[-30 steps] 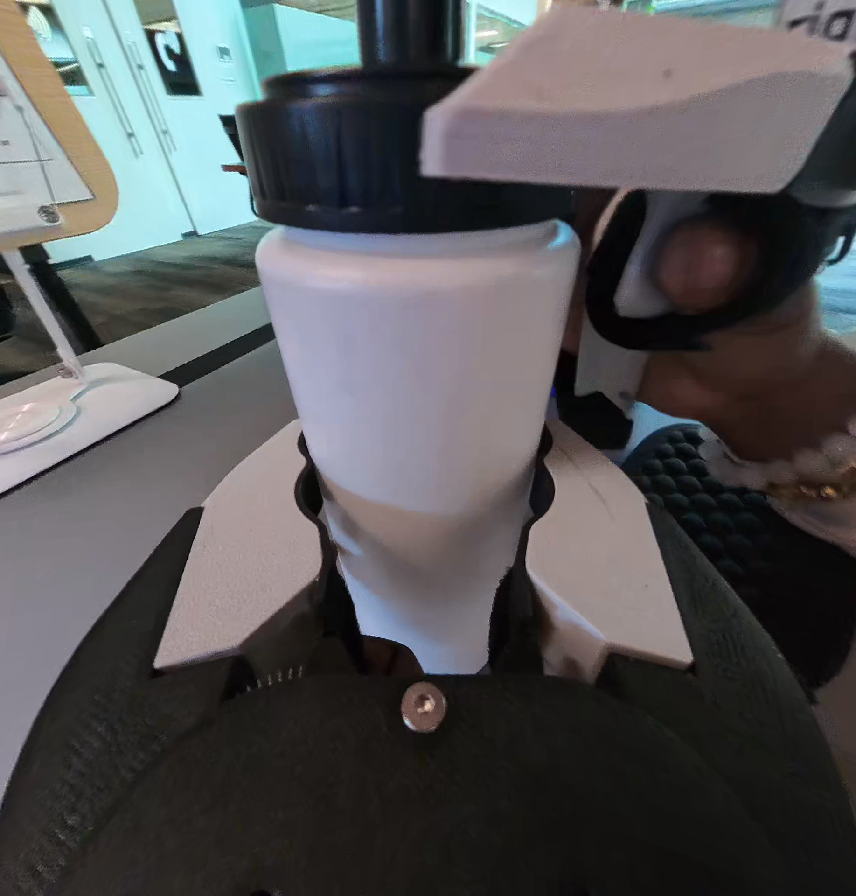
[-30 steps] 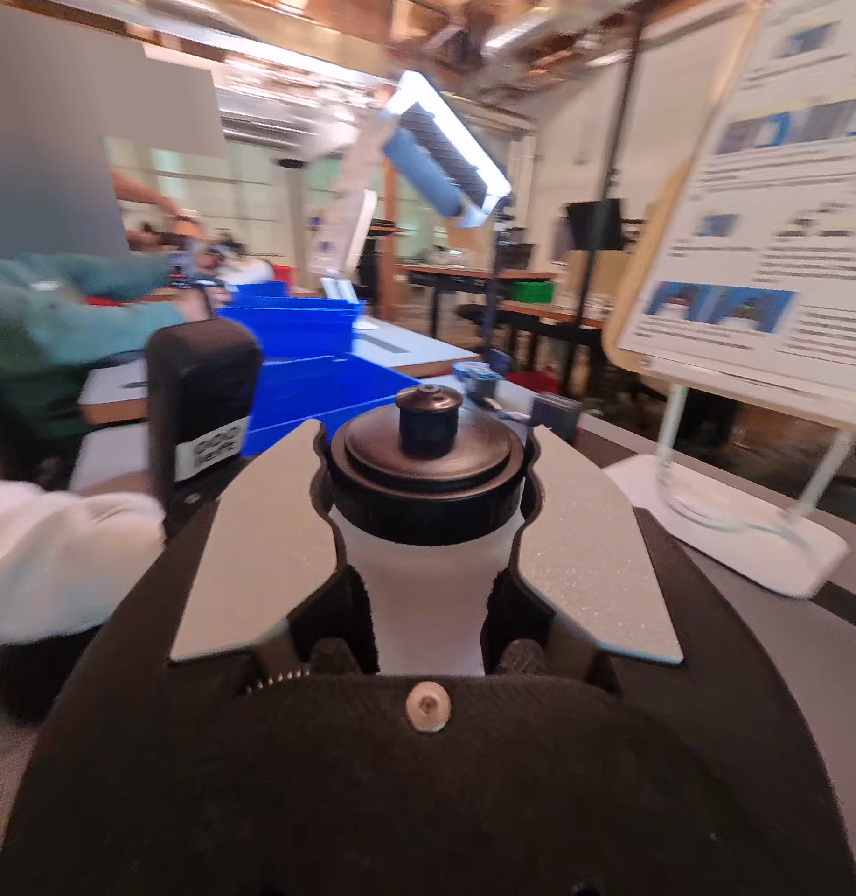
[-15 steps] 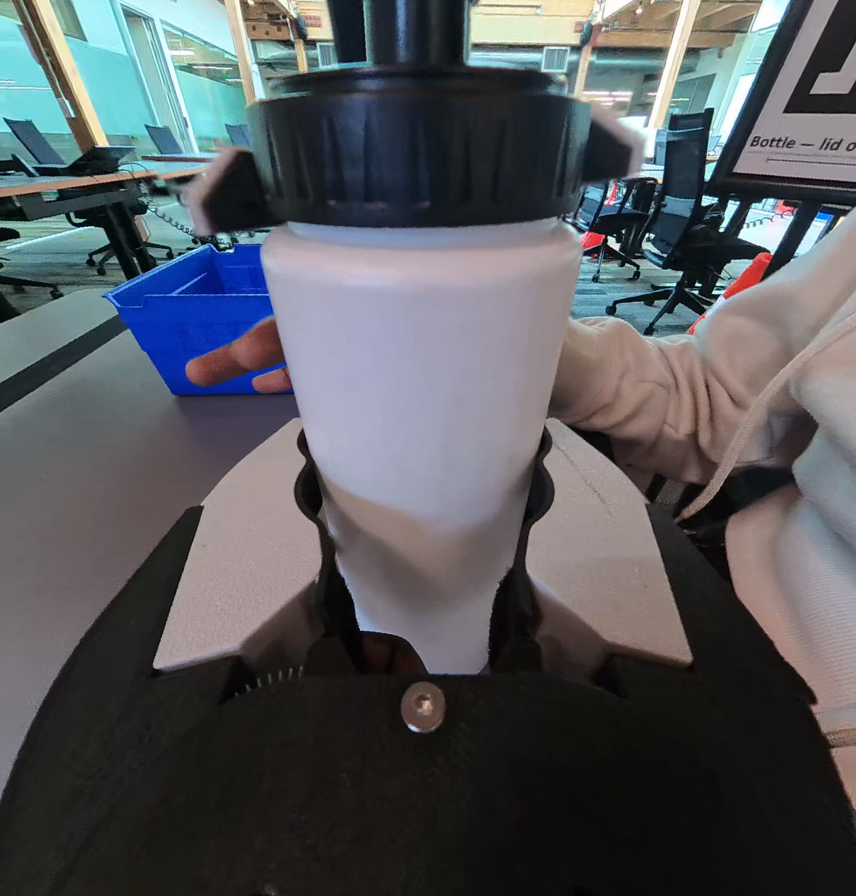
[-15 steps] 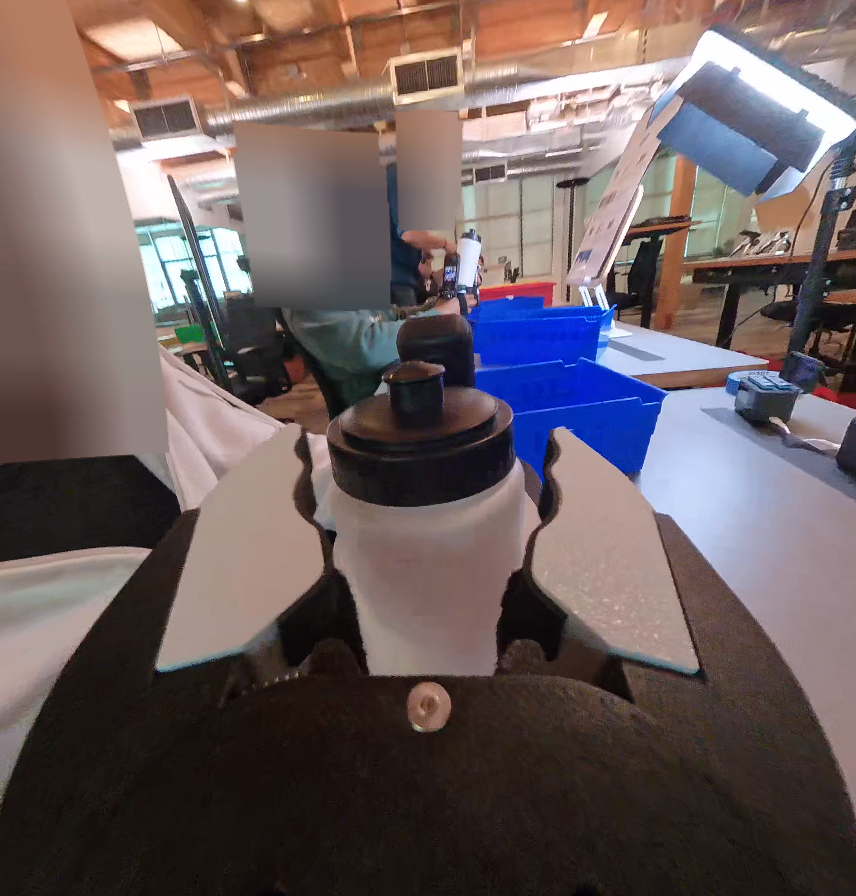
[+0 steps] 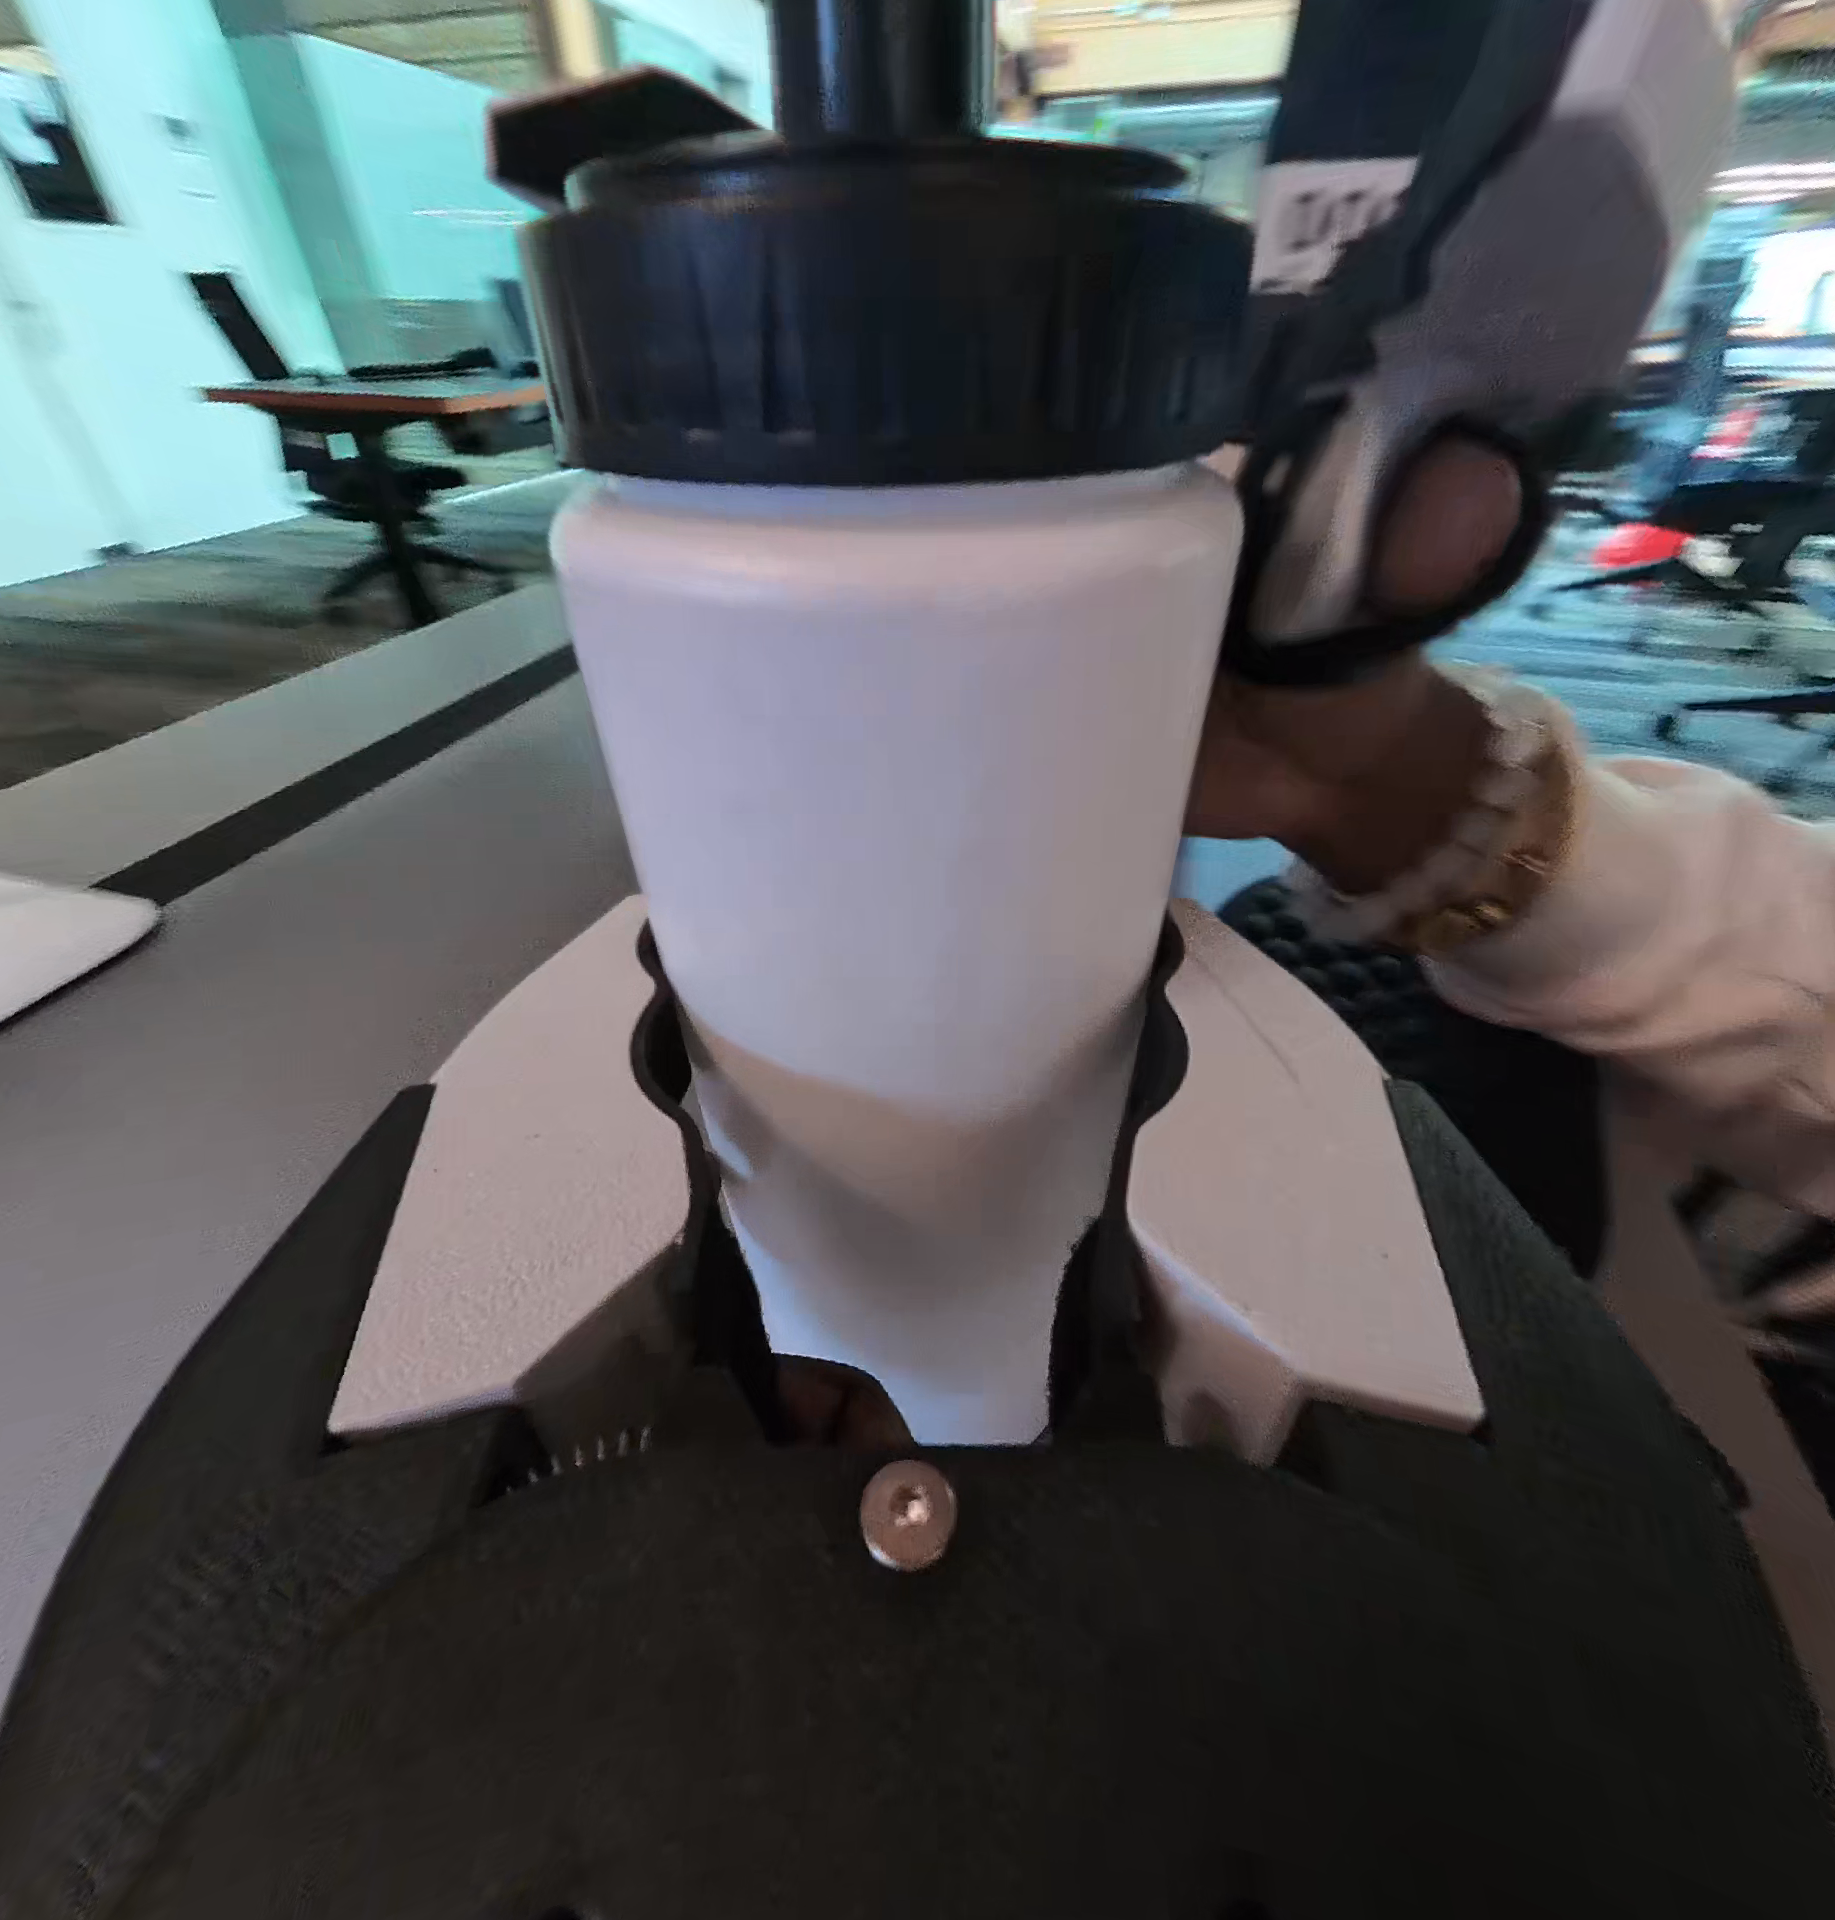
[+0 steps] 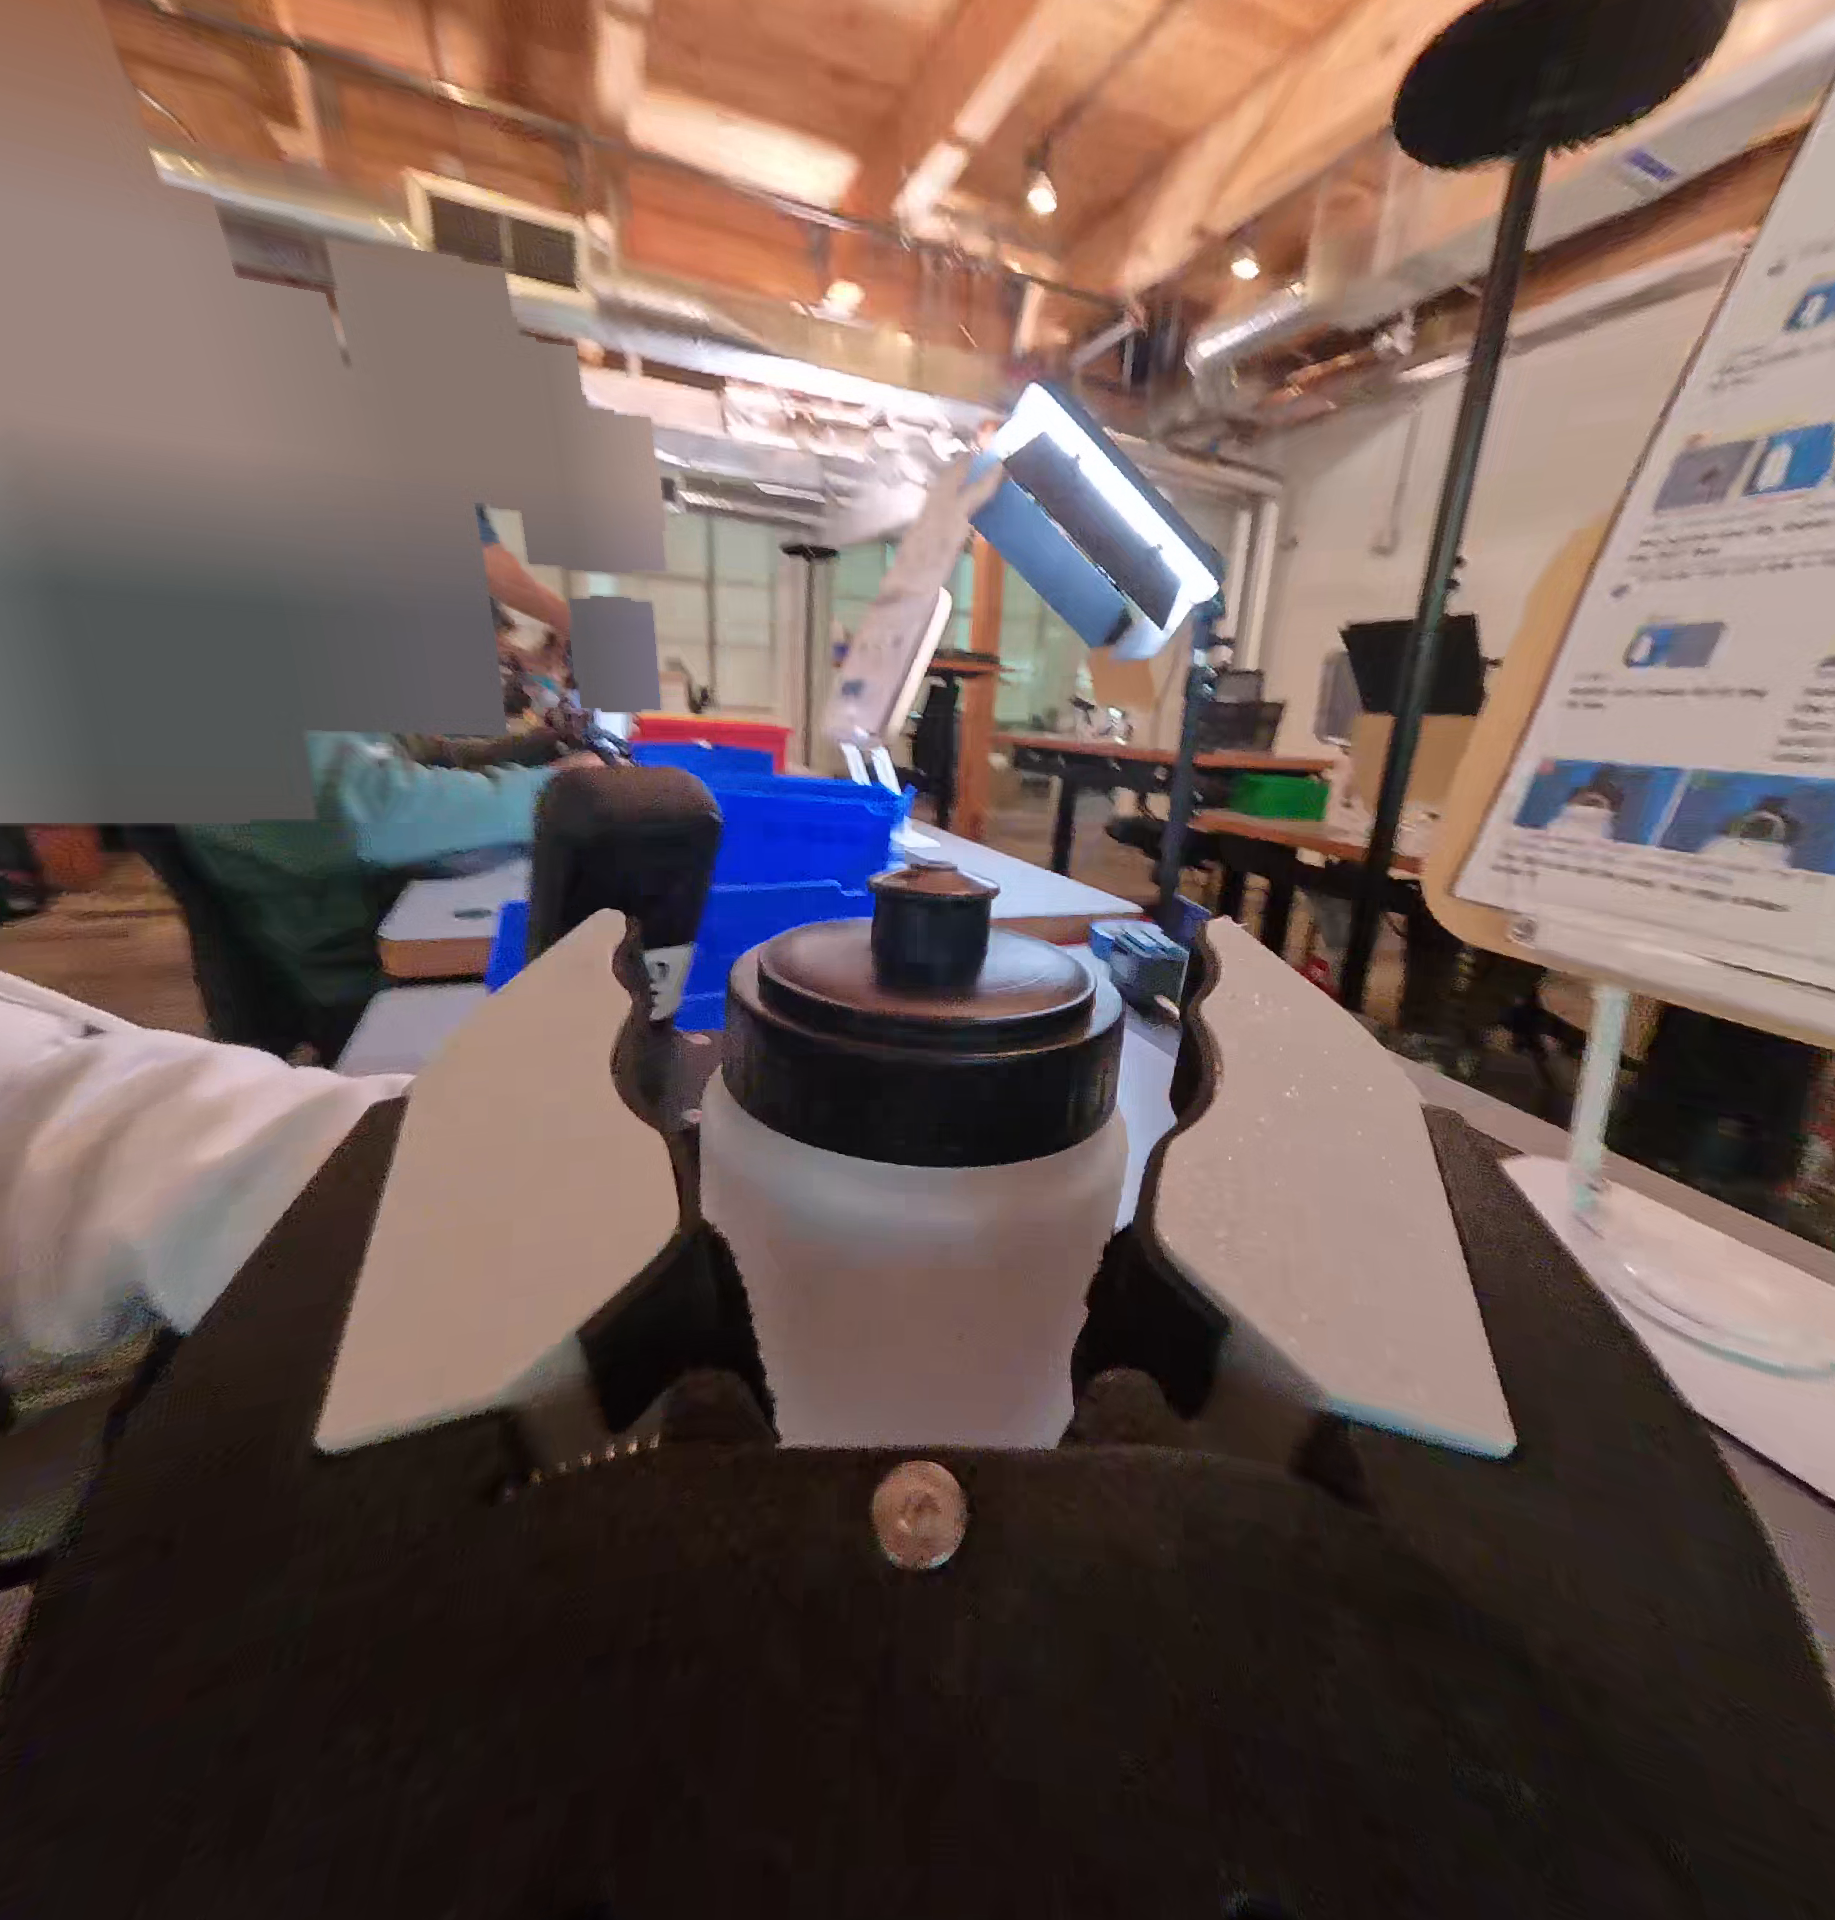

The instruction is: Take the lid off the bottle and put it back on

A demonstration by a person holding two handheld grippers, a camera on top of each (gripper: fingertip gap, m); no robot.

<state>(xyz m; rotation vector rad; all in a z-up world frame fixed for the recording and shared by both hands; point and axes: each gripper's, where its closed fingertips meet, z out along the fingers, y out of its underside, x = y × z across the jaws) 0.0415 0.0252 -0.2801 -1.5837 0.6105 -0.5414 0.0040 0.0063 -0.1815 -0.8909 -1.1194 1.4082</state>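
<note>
The white plastic bottle [image 5: 892,790] stands upright in the middle of the frame in the left wrist view, its lower body clamped between the two white fingers of the left tool [image 5: 908,1122]. Its ribbed black screw lid [image 5: 892,332] with a spout sits on the neck. In the right wrist view the right tool [image 6: 918,1049] straddles the lid [image 6: 918,1049] at frame centre, fingers spread with a gap showing on both sides, gripping nothing. A grey surface [image 5: 269,935] lies at the left, blue plastic bins [image 6: 788,831] behind.
</note>
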